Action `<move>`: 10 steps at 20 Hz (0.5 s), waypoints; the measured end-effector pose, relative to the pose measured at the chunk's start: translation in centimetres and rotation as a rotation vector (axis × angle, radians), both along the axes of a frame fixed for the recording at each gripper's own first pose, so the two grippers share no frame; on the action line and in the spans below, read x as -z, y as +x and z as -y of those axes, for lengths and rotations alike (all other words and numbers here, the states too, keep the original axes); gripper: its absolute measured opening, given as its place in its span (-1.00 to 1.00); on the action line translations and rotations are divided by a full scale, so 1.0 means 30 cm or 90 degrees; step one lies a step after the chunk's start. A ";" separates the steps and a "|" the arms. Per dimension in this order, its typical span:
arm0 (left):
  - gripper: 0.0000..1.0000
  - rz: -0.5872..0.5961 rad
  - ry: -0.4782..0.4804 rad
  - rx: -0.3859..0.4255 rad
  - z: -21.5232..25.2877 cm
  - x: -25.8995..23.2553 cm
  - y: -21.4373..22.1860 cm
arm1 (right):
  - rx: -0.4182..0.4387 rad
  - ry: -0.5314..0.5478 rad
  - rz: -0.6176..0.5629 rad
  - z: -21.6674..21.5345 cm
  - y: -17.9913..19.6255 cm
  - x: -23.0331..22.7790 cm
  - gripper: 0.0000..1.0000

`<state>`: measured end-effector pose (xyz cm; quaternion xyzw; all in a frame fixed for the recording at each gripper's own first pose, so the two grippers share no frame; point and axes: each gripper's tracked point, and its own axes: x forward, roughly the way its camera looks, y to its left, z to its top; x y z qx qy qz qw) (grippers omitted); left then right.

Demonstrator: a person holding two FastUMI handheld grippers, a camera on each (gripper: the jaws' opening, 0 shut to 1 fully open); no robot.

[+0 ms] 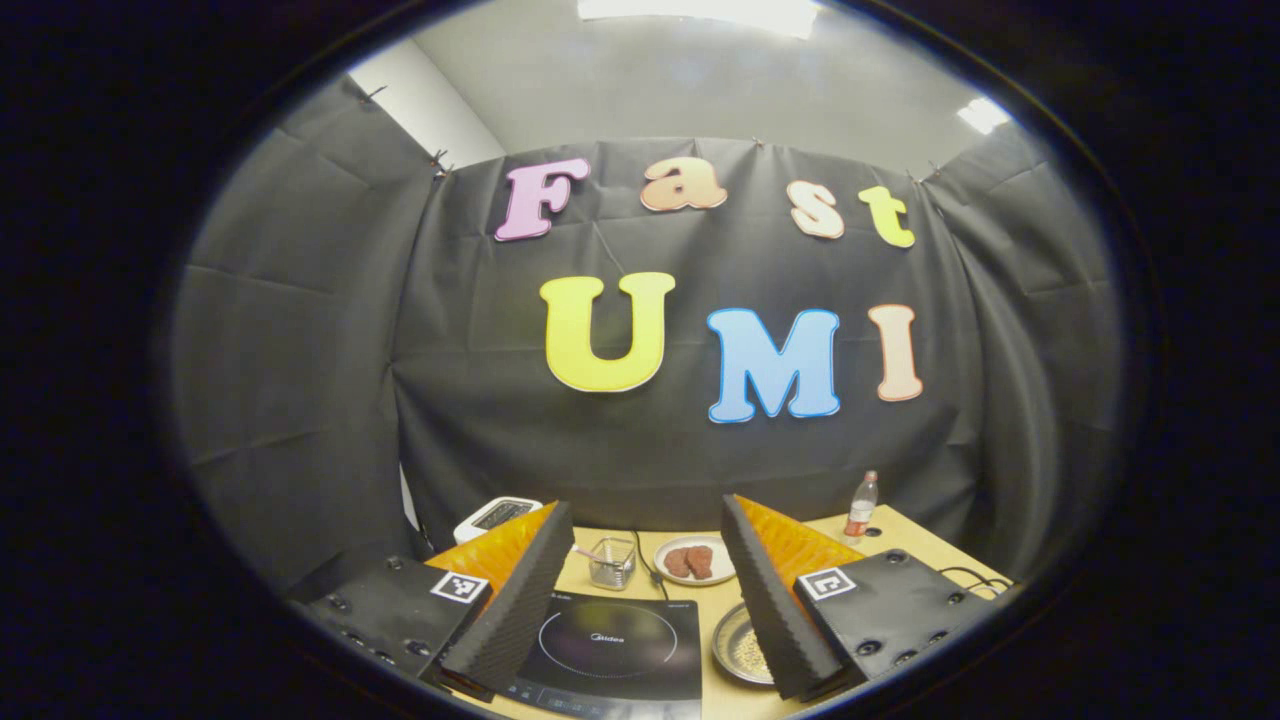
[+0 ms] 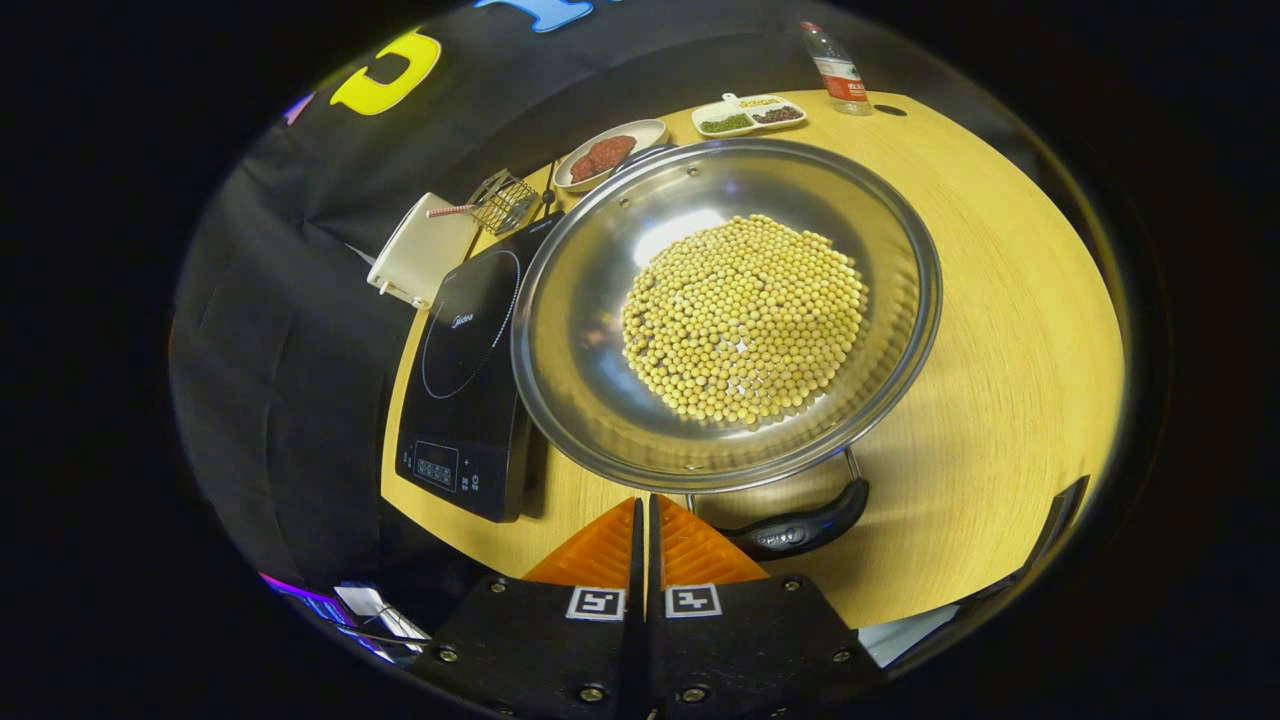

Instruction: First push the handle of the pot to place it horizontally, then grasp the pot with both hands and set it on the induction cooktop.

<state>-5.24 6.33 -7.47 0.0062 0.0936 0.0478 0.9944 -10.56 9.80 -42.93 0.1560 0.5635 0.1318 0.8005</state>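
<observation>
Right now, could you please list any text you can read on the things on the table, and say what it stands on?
"Midea": on the glass of the induction cooktop.
Label on the bottle: too small to read.
Mark on the pot handle: blurred.

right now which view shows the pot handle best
The right gripper view: the black pot handle lies just beyond the shut right gripper, attached below the pot rim. The left gripper view catches only a slice of the pot between its open fingers, handle hidden.
</observation>
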 end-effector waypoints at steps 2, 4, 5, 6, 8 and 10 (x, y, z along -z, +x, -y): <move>0.90 0.001 -0.006 0.001 0.007 0.002 0.005 | 0.005 -0.005 0.002 0.024 0.000 -0.003 -0.99; 0.90 0.001 -0.011 0.002 0.012 0.006 0.014 | 0.010 -0.008 0.004 0.045 0.006 -0.001 -0.99; 0.90 -0.001 -0.013 0.003 0.018 0.007 0.019 | 0.014 -0.010 0.005 0.060 0.012 -0.003 -0.99; 0.90 0.000 -0.014 0.006 0.026 0.005 0.021 | 0.018 -0.012 0.006 0.069 0.012 -0.003 -0.99; 0.90 0.000 -0.014 0.010 0.040 0.001 0.037 | 0.025 -0.016 0.009 0.097 0.015 -0.004 -0.99; 0.90 0.001 -0.013 0.015 0.060 0.000 0.044 | 0.032 -0.022 0.008 0.130 0.020 -0.001 -0.99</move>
